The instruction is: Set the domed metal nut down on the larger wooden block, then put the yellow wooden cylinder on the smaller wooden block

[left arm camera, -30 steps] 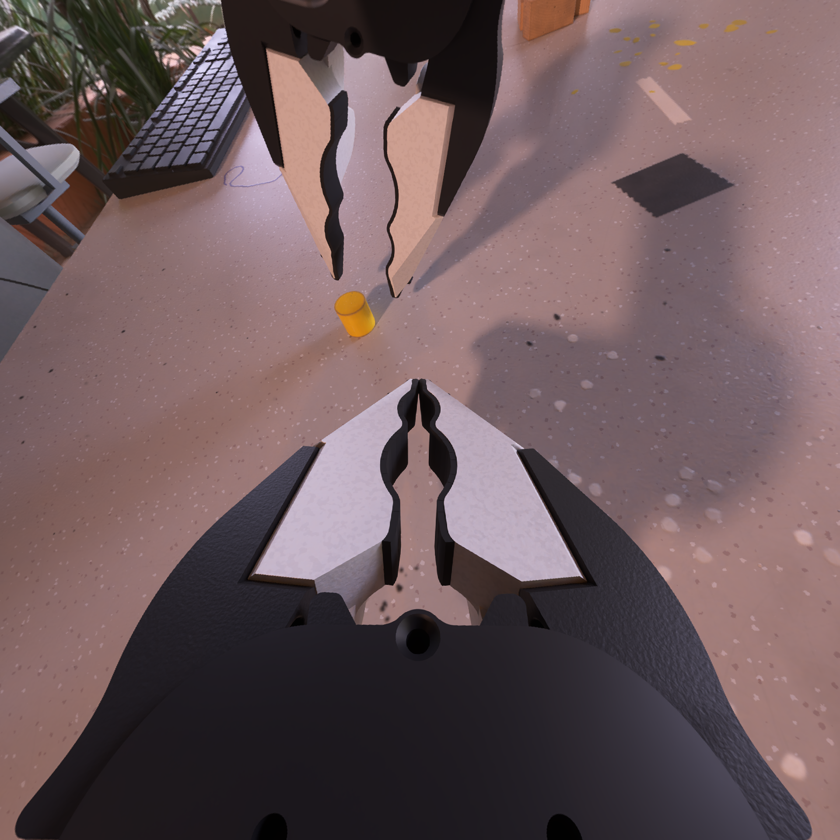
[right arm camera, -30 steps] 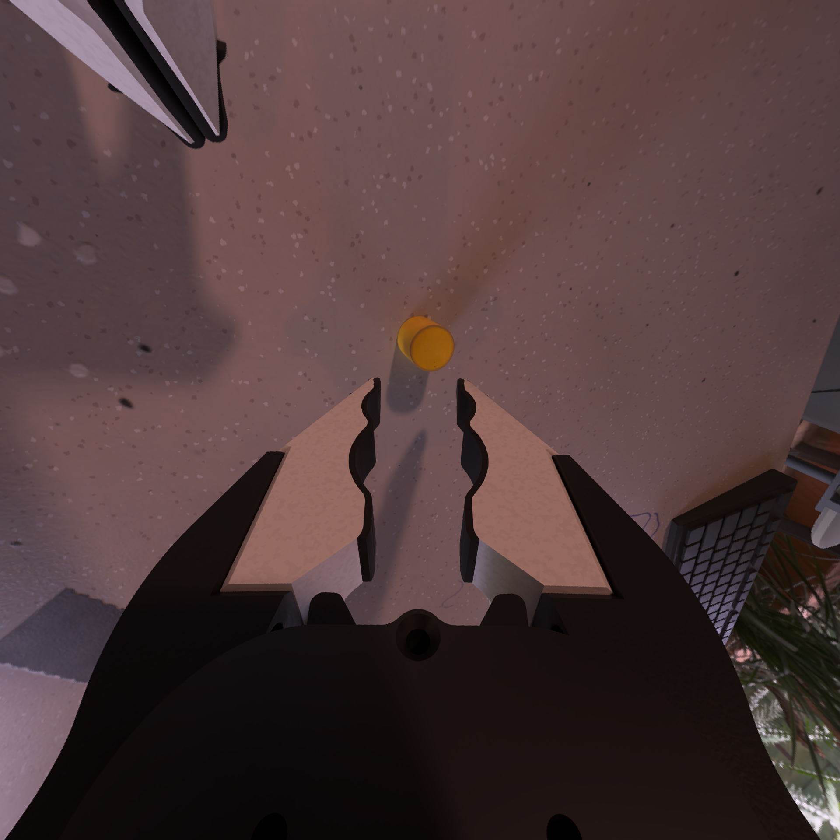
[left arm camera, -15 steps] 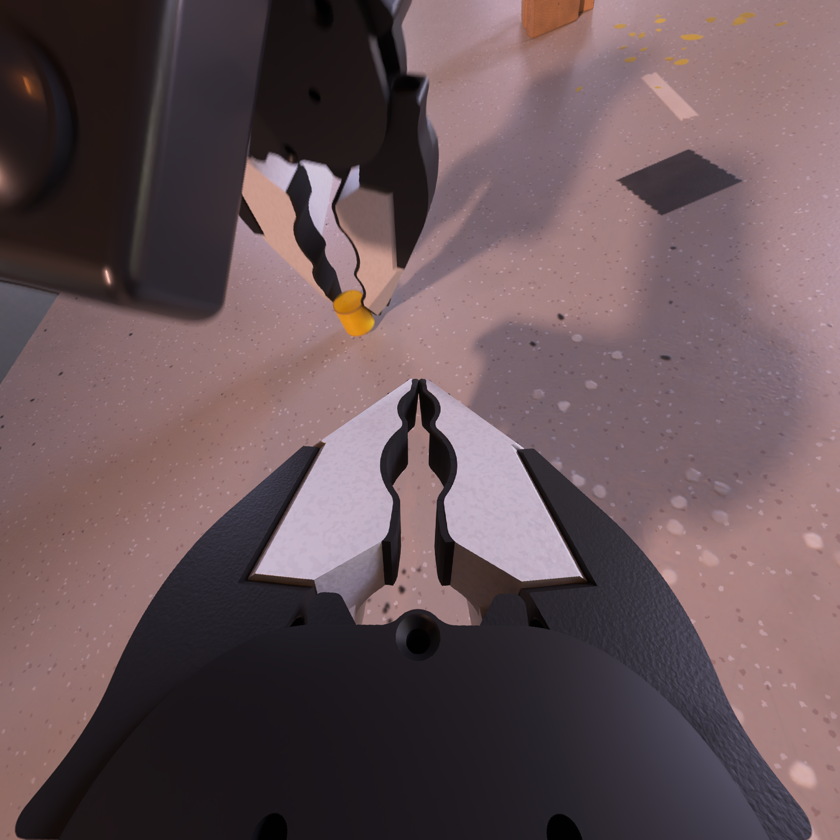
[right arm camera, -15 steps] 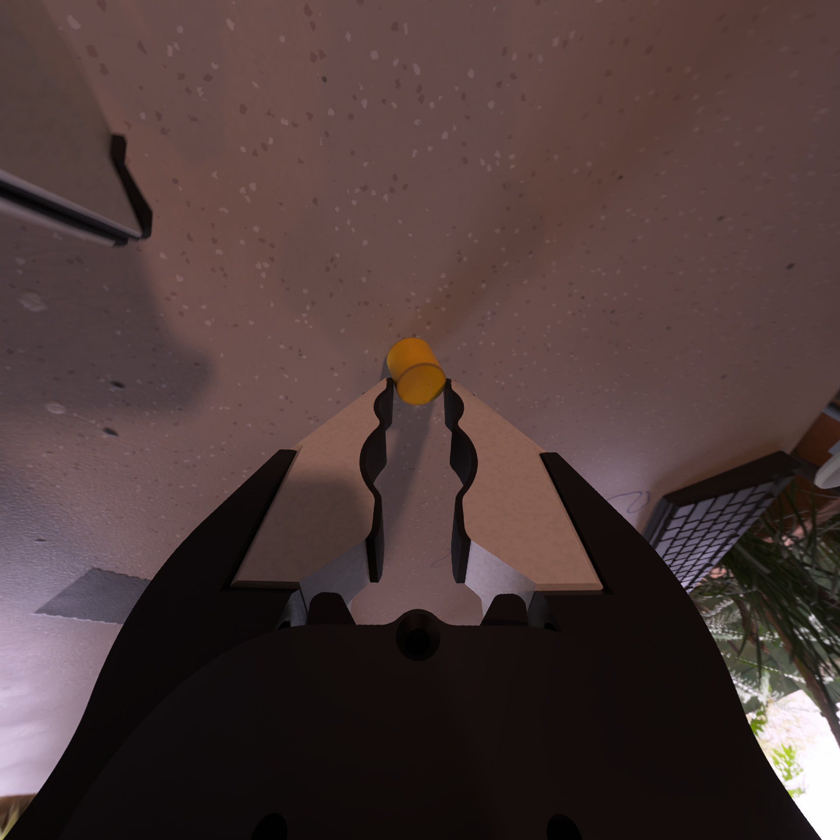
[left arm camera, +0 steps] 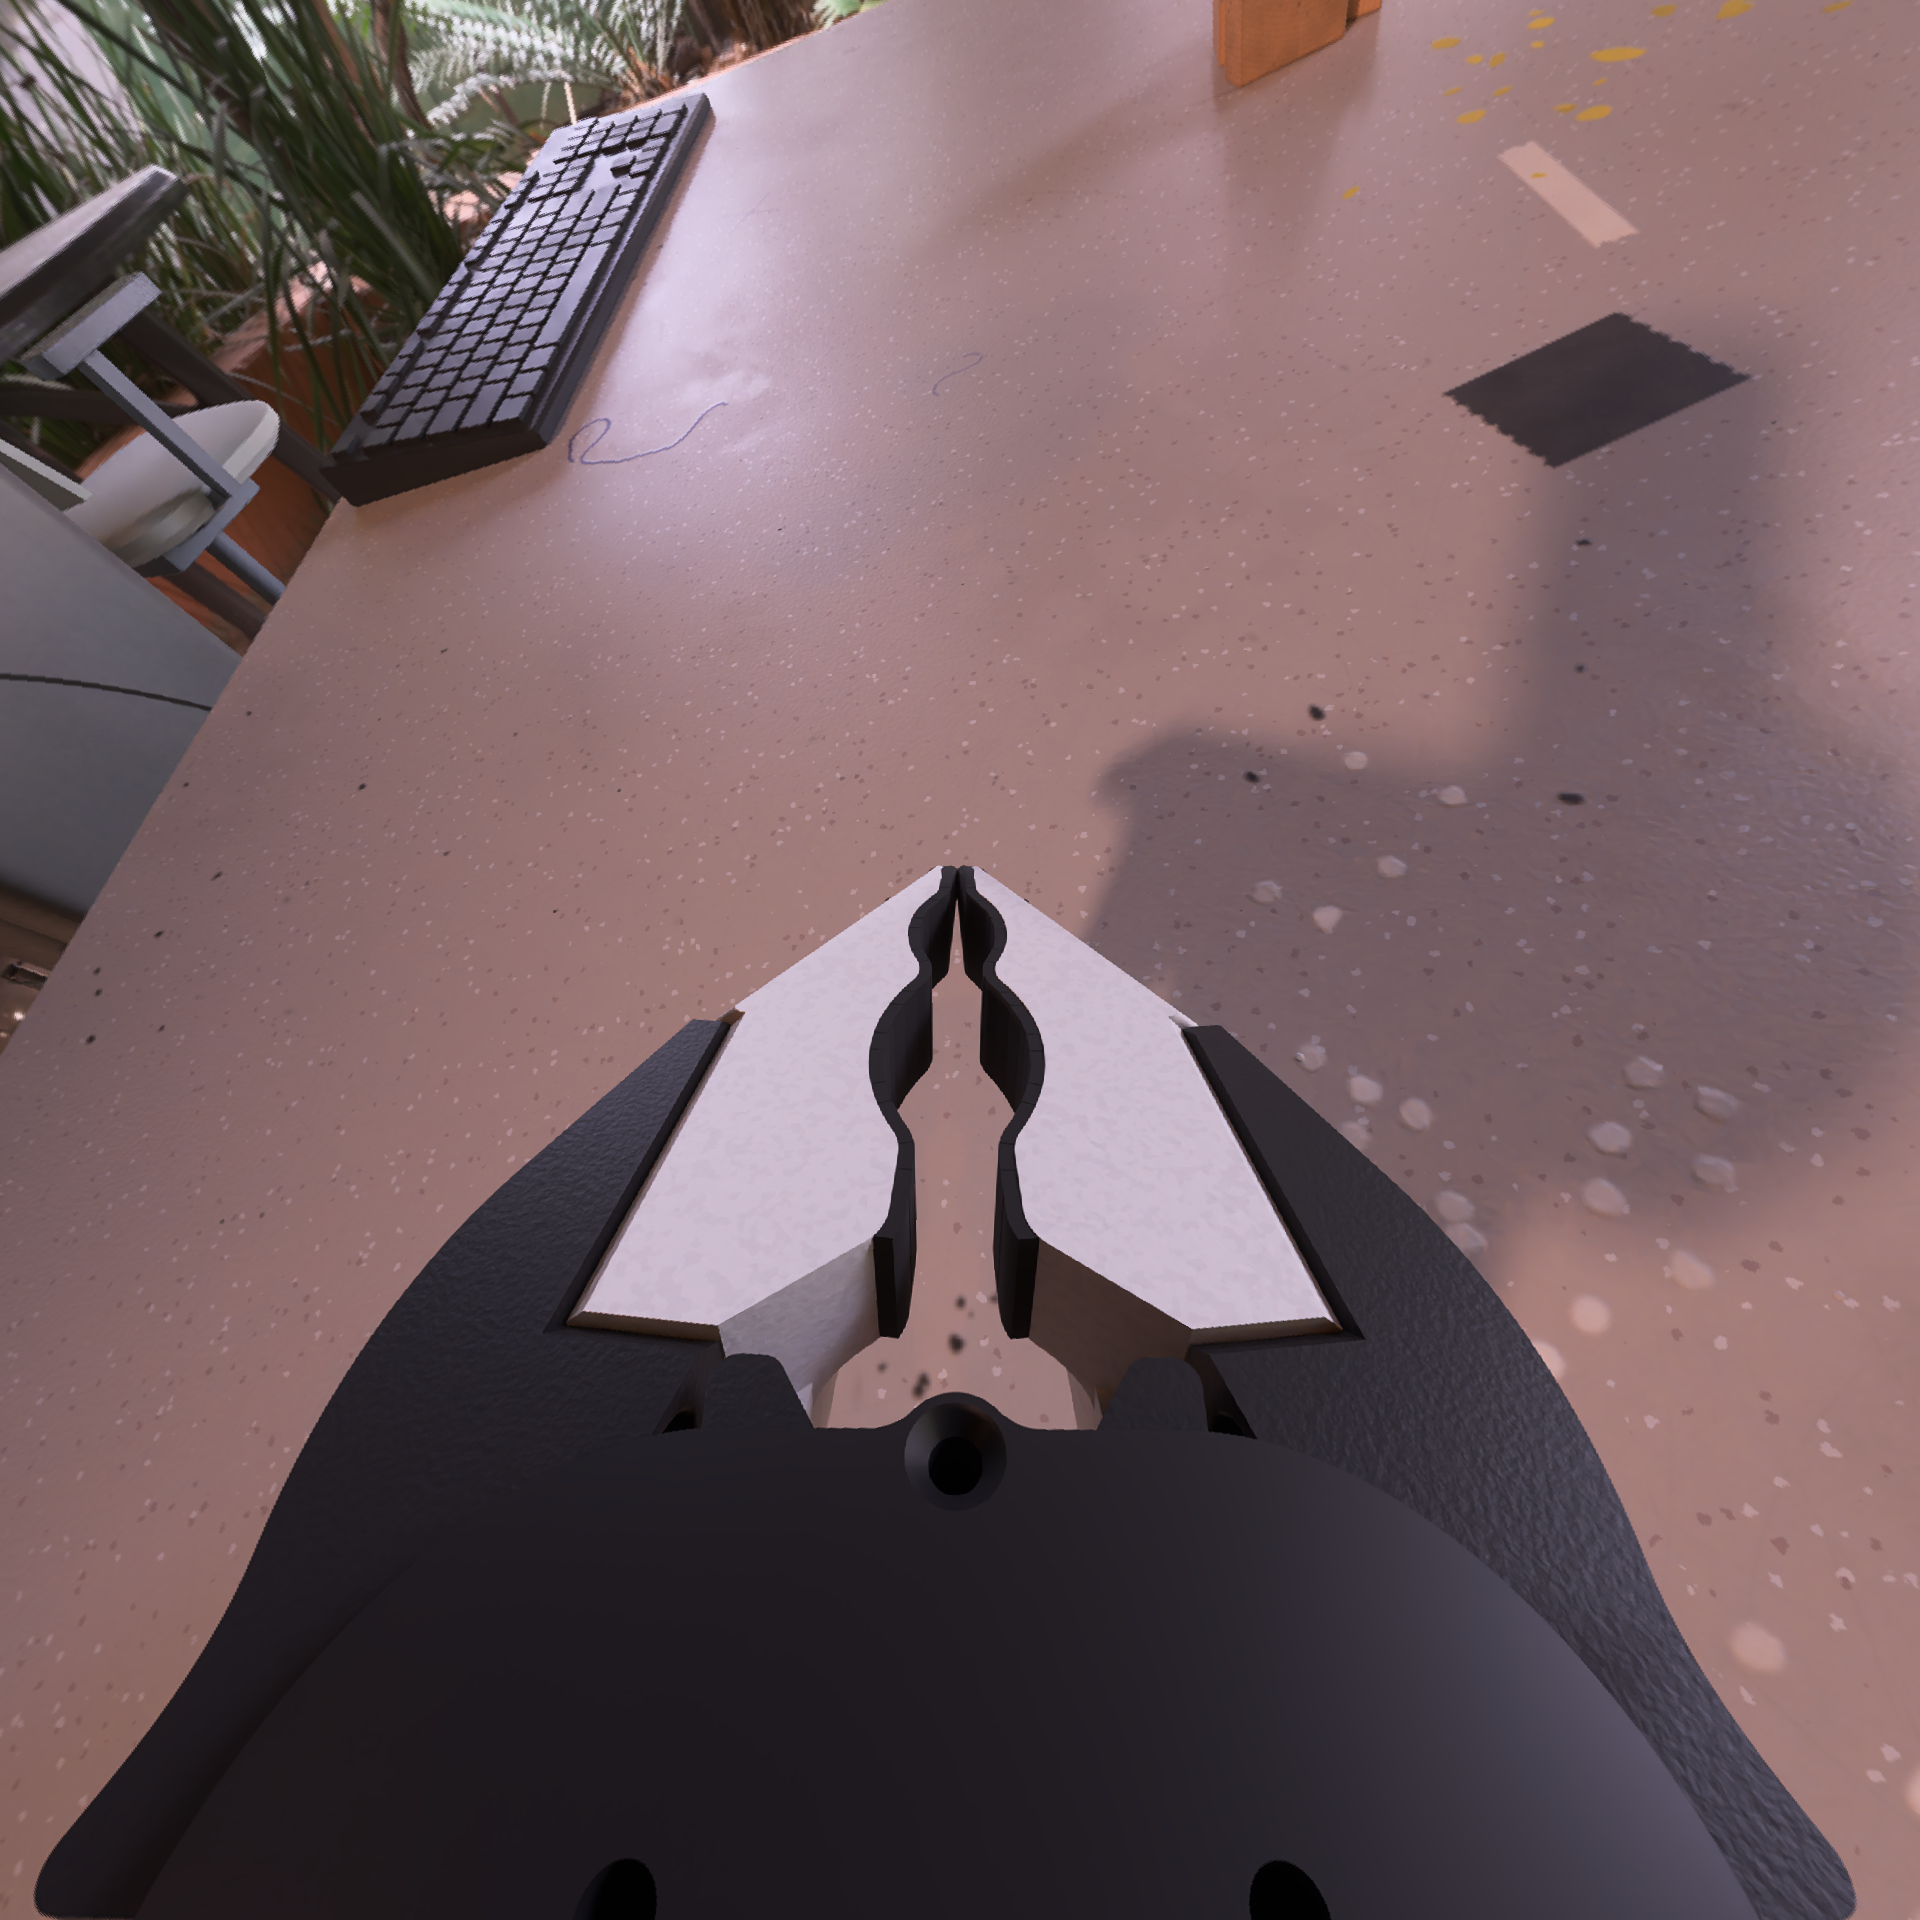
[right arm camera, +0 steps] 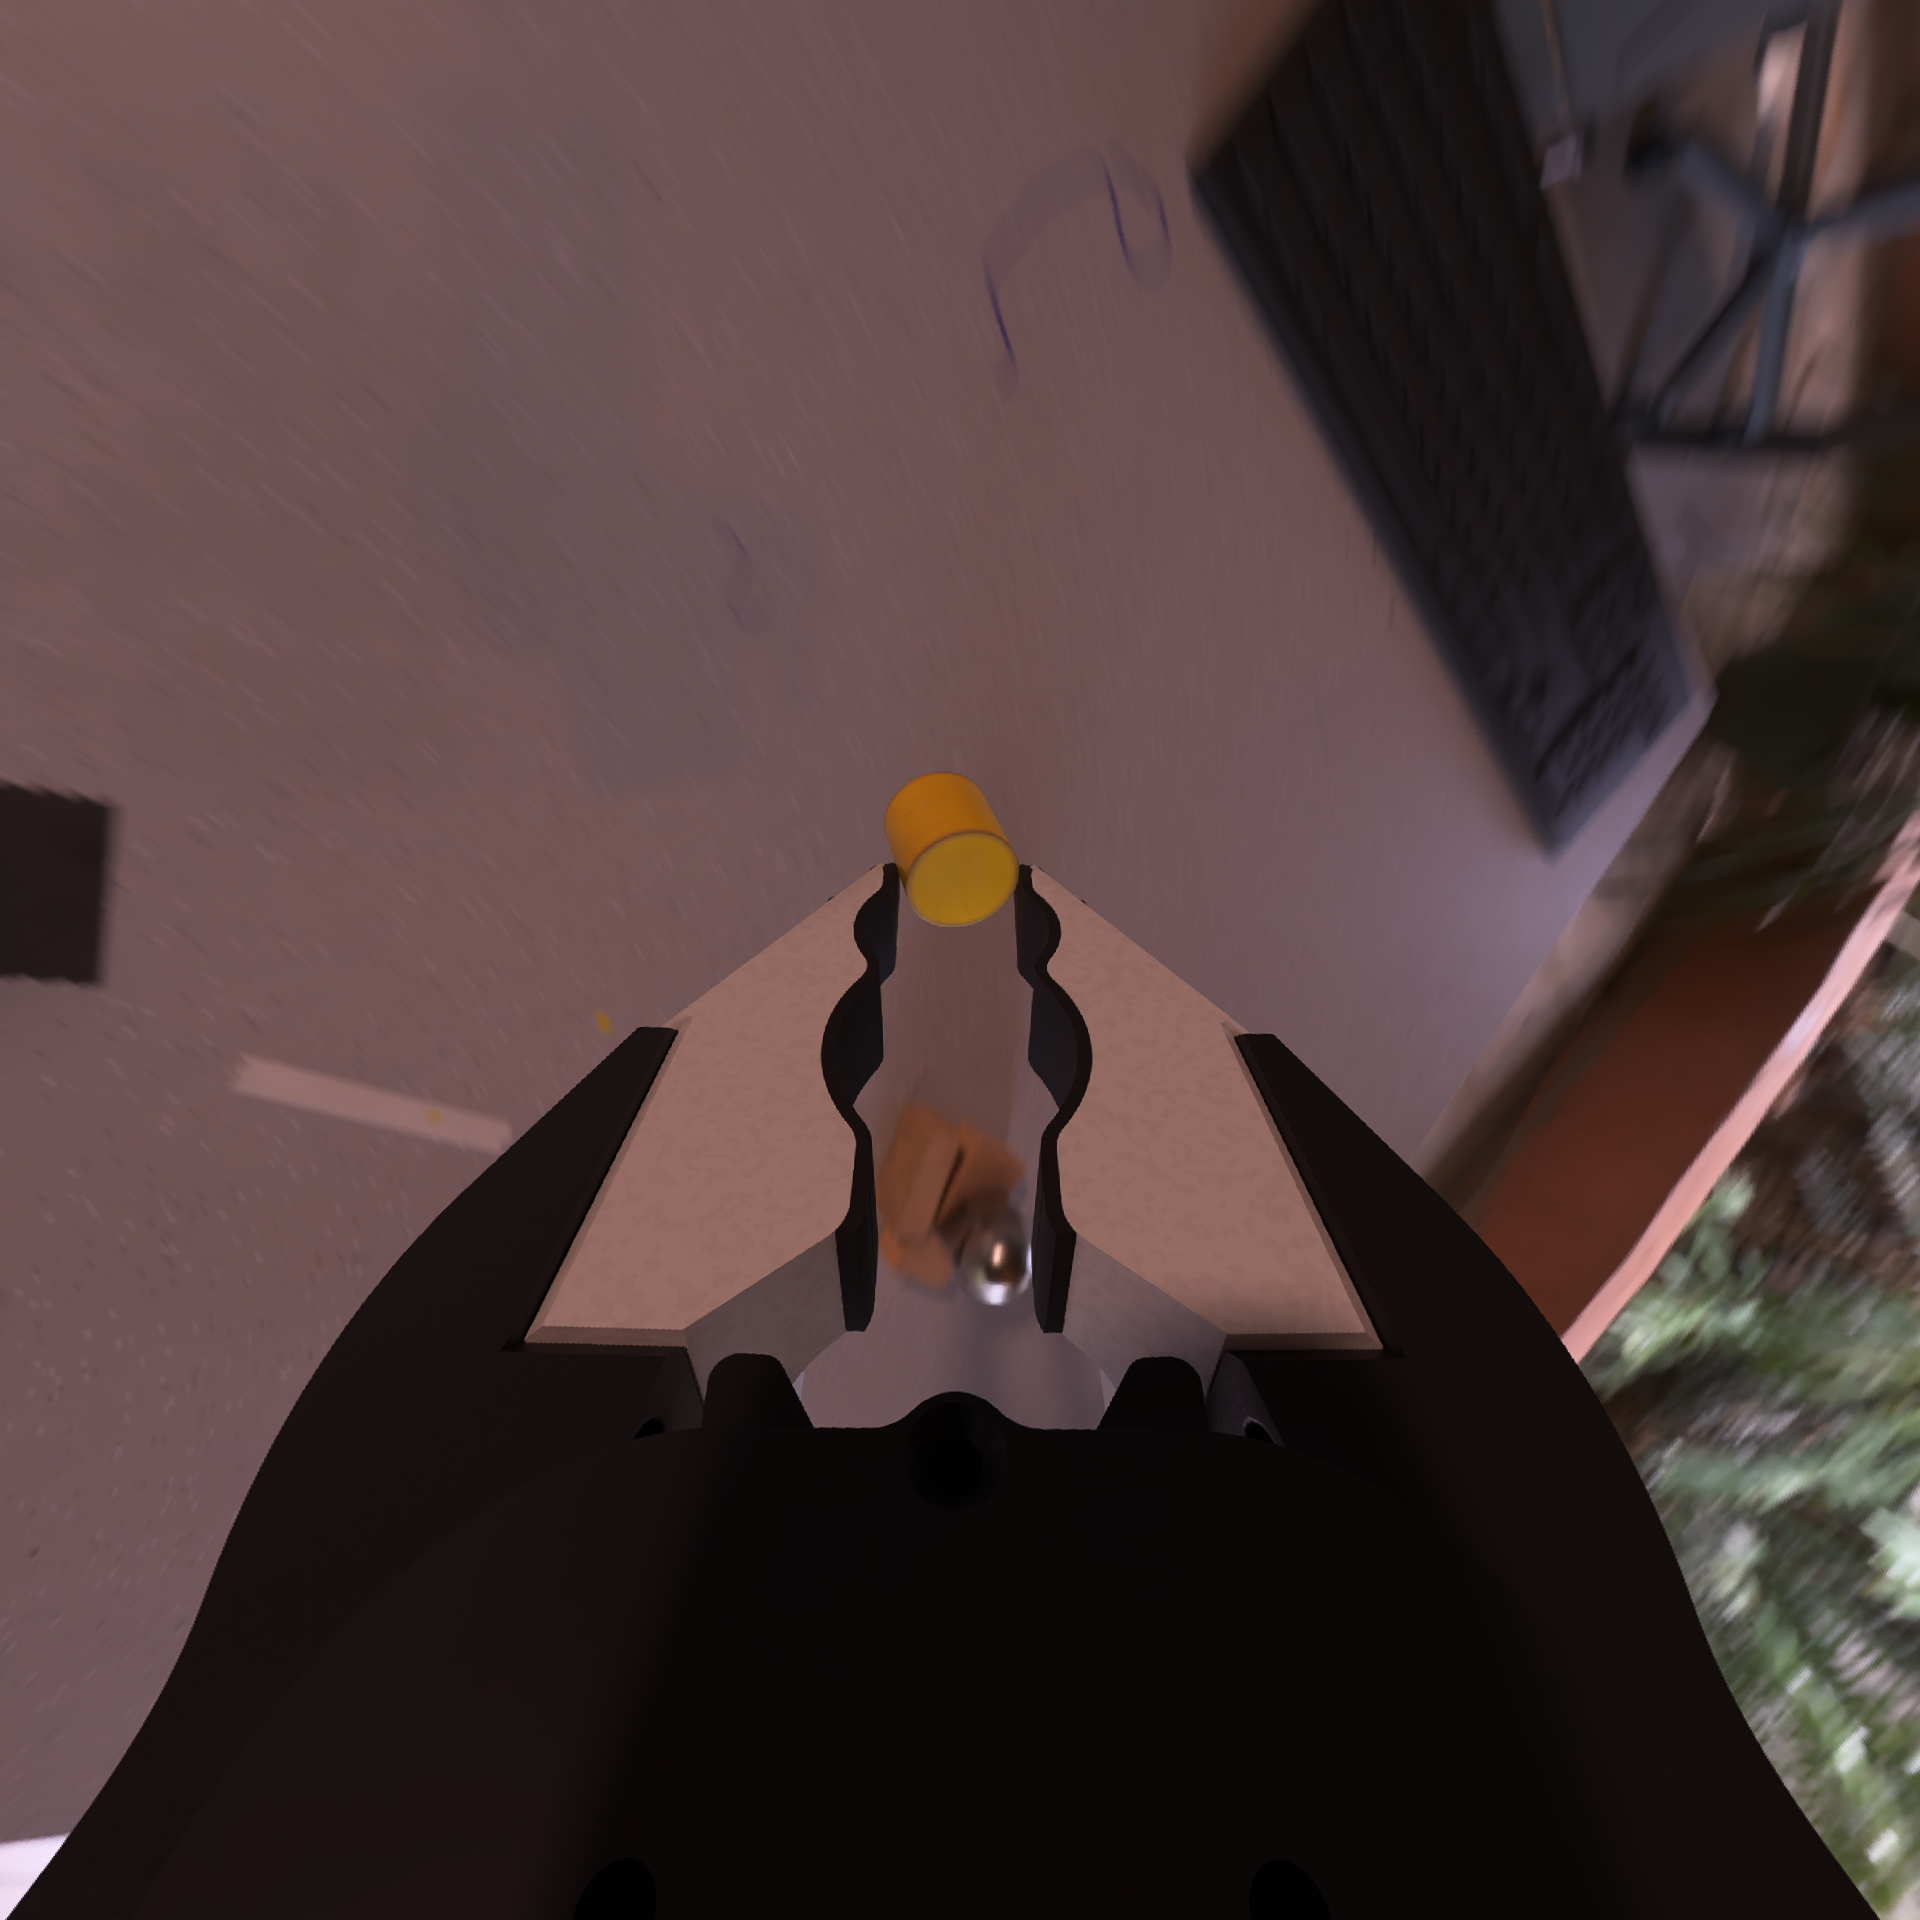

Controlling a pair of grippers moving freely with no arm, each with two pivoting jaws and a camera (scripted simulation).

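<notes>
My right gripper [right arm camera: 954,885] is shut on the yellow wooden cylinder [right arm camera: 948,840], which is pinched between its fingertips and held well above the table. Far below, seen through the gap between the fingers, are the two wooden blocks [right arm camera: 935,1179], blurred. The shiny domed metal nut [right arm camera: 992,1262] is close against them; I cannot tell whether it rests on a block. My left gripper [left arm camera: 954,875] is shut and empty, low over the bare table. One wooden block [left arm camera: 1278,36] shows at the far top edge of the left wrist view.
A black keyboard [left arm camera: 525,312] lies at the table's far left edge, with plants and a chair beyond; it also shows in the right wrist view [right arm camera: 1455,416]. A black patch [left arm camera: 1595,390], a pale tape strip [left arm camera: 1564,192] and yellow specks mark the tabletop.
My right gripper closed on the yellow cylinder, lifted it off the table and swung away, out of the left wrist view. My left gripper has stayed in place, shut.
</notes>
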